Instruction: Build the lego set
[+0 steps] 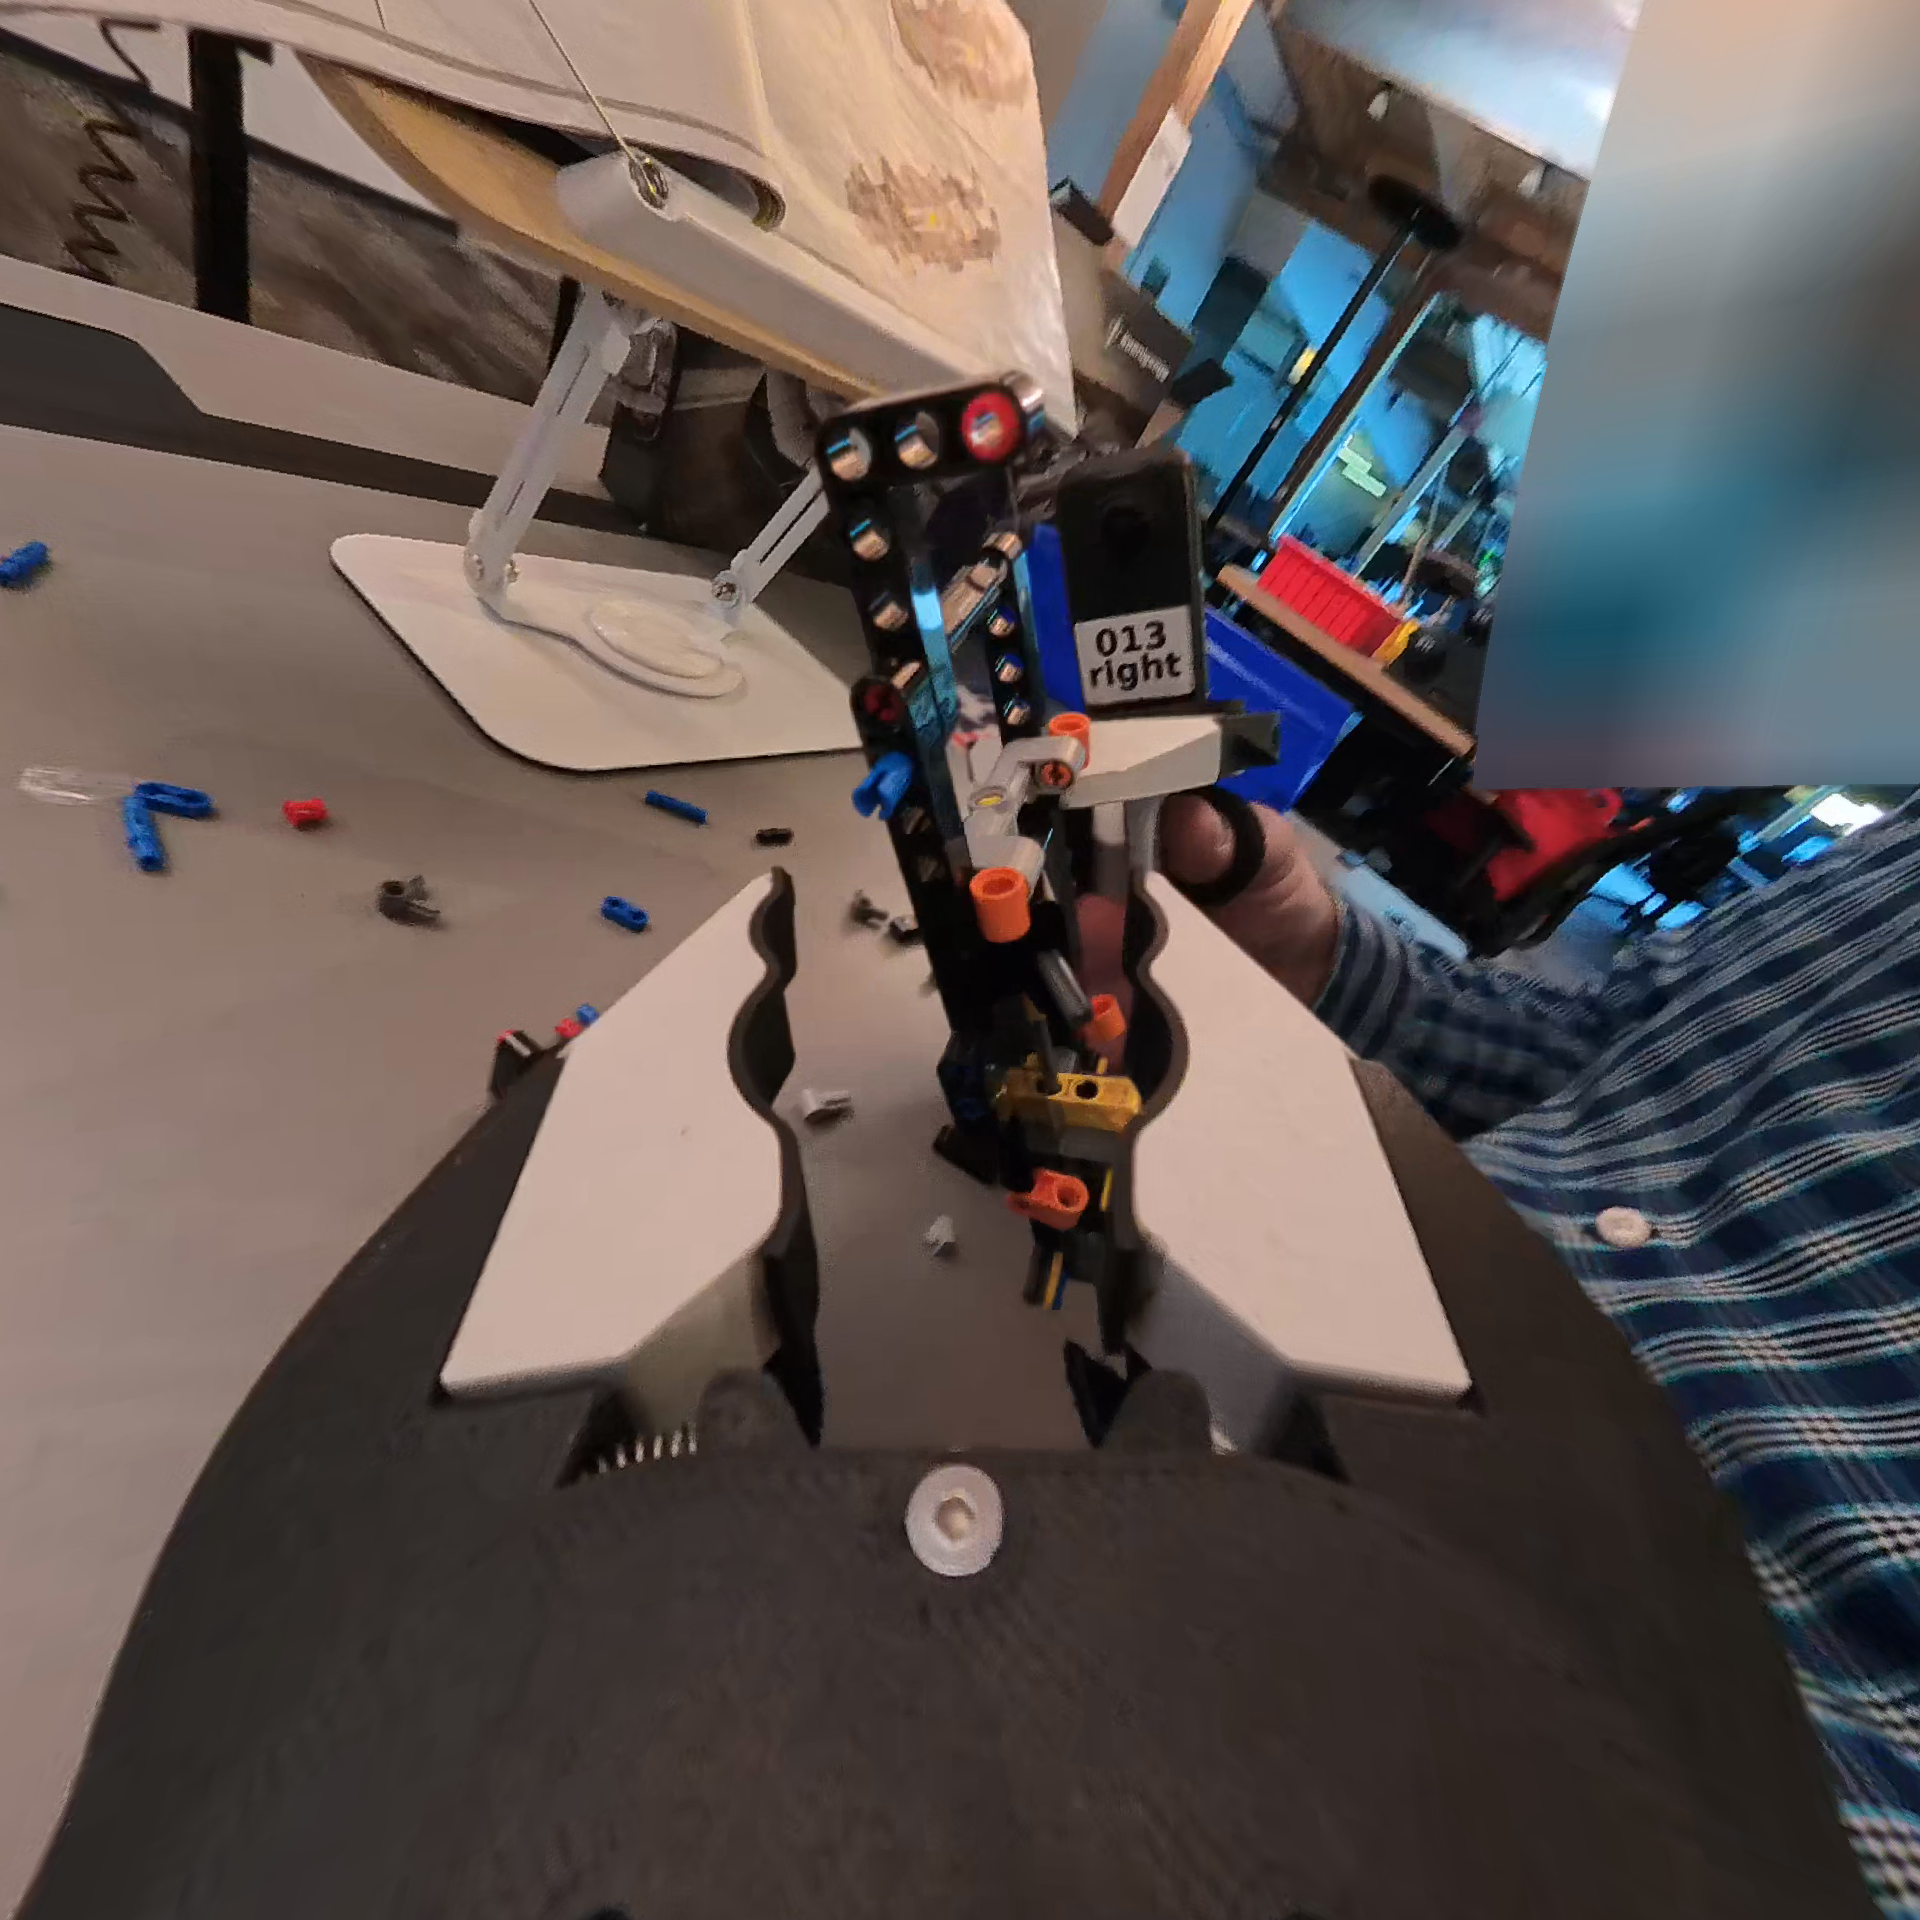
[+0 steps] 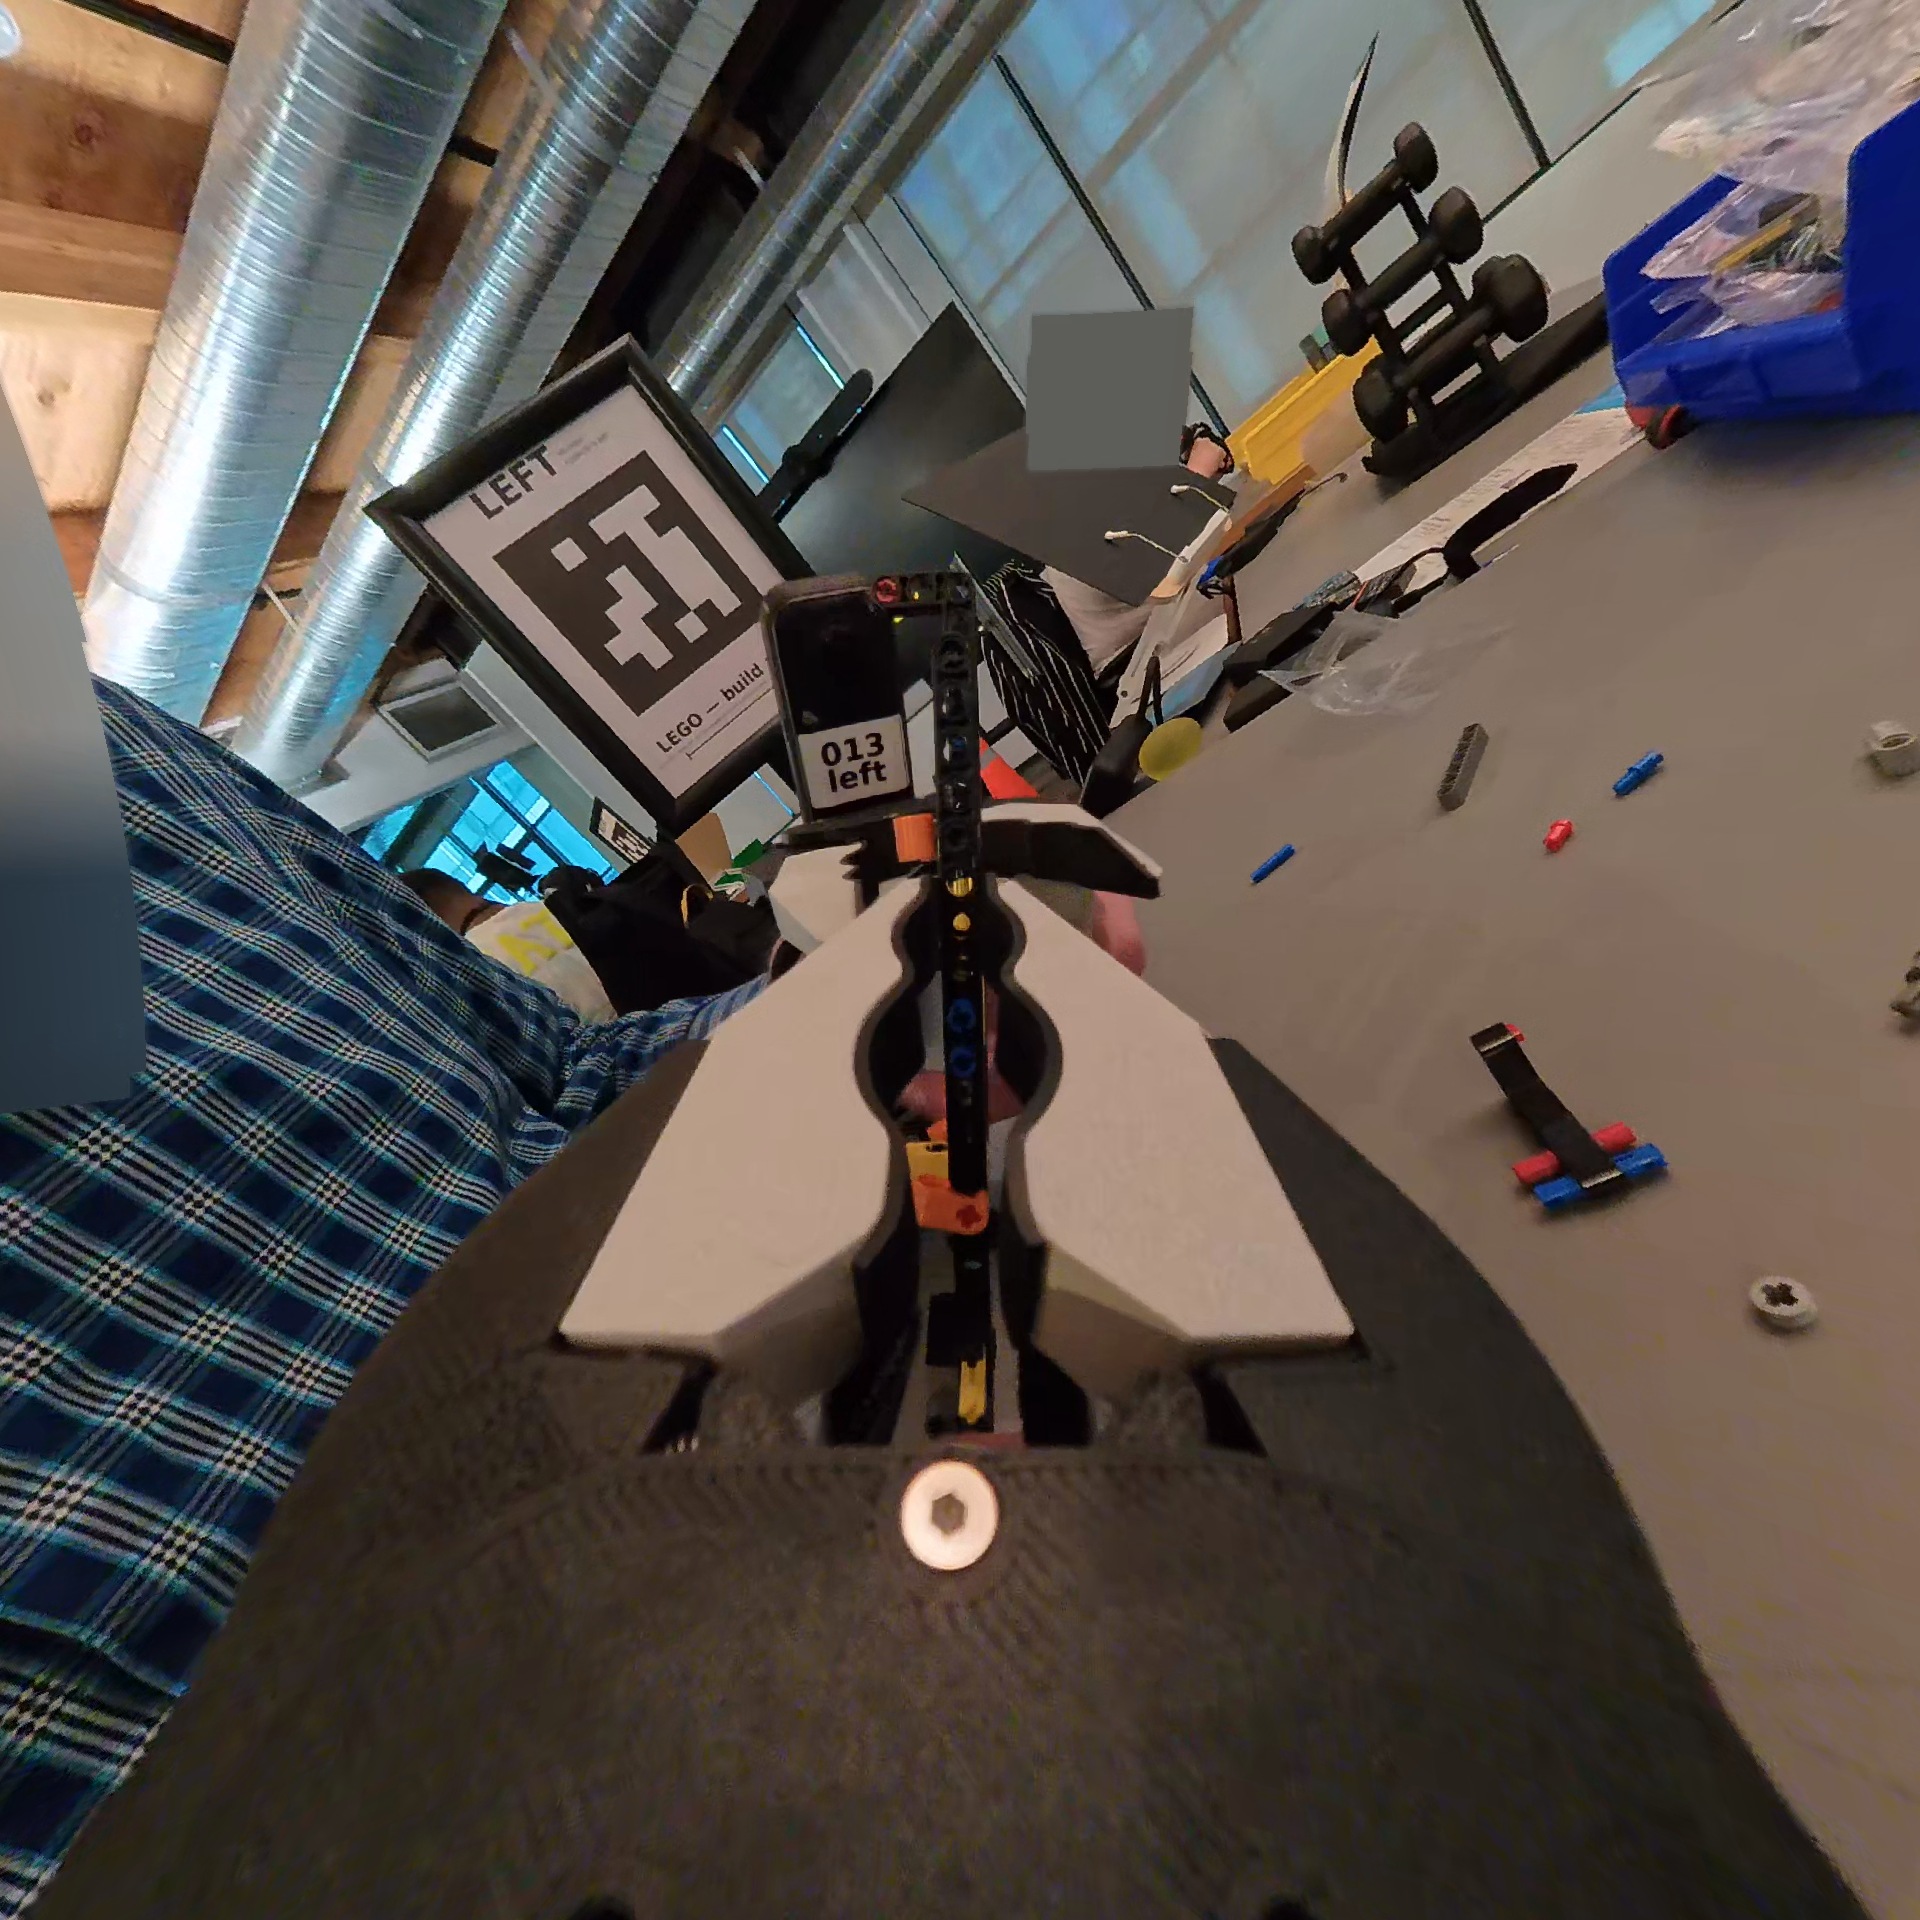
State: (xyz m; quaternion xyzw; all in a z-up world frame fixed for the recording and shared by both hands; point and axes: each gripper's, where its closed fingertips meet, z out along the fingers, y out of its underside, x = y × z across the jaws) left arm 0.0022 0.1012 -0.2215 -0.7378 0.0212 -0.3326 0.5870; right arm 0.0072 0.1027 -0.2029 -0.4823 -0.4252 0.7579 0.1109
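Note:
The lego assembly (image 1: 977,790) is a tall frame of black beams with orange, yellow, blue and red connectors, held upright above the grey table (image 1: 260,1039). My left gripper (image 1: 961,894) is open, and the lower part of the assembly stands between its fingers, close to the right finger (image 1: 1278,1174). My right gripper (image 2: 958,894) is shut on the assembly's black beam (image 2: 961,1039), which shows edge-on. The right gripper also shows in the left wrist view (image 1: 1081,769), gripping the assembly from behind. The left gripper shows beyond the beam in the right wrist view (image 2: 997,842).
Loose blue, red and black pins (image 1: 166,816) lie on the table. A white stand (image 1: 582,644) holds an open booklet. In the right wrist view there are a small black piece with red and blue pins (image 2: 1569,1143), a grey beam (image 2: 1462,767) and a blue bin (image 2: 1766,312). The tips of both grippers are at nearly the same place.

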